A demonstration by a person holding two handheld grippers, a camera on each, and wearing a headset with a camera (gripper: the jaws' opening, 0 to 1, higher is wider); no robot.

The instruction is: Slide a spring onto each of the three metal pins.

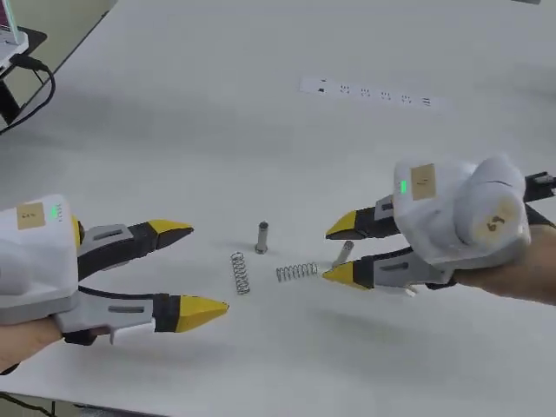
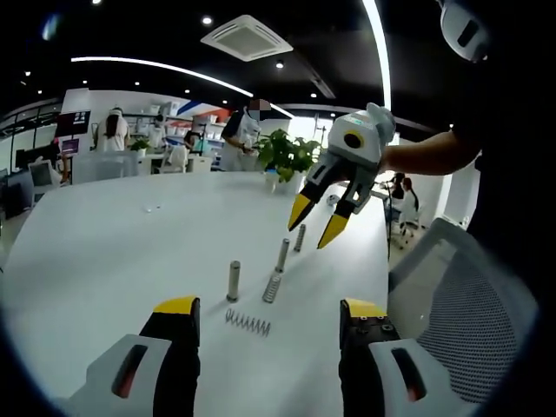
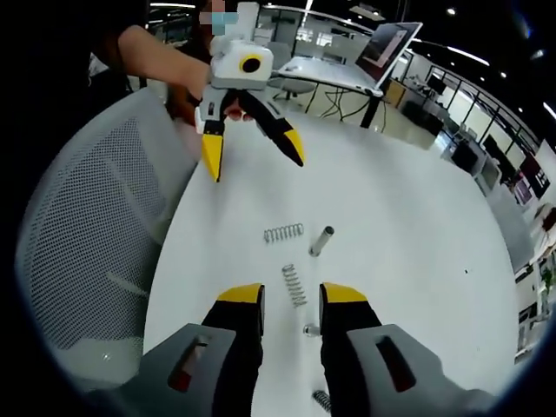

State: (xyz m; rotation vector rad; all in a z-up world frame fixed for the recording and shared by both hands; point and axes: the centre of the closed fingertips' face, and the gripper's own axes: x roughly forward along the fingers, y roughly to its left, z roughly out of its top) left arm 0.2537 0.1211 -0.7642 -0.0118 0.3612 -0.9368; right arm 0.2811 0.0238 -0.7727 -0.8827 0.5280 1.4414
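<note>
On the white table (image 1: 261, 130), a short metal pin (image 1: 262, 236) stands upright. Two loose springs (image 1: 240, 272) (image 1: 297, 272) lie just in front of it. My left gripper (image 1: 187, 268) hovers open to their left, holding nothing. My right gripper (image 1: 340, 250) is open on the right, and a second pin (image 1: 344, 253) leans between its yellow tips. In the left gripper view, a spring (image 2: 248, 322) lies ahead of my left gripper (image 2: 269, 308), with three pins (image 2: 234, 280) (image 2: 283, 254) (image 2: 300, 237) beyond. In the right gripper view, a spring (image 3: 294, 285) lies between the tips of my right gripper (image 3: 291, 295).
A white power strip (image 1: 373, 94) lies flat at the back of the table. Cables (image 1: 35, 78) run at the far left corner. A mesh office chair (image 2: 469, 321) stands beside the table edge. People stand far off in the room.
</note>
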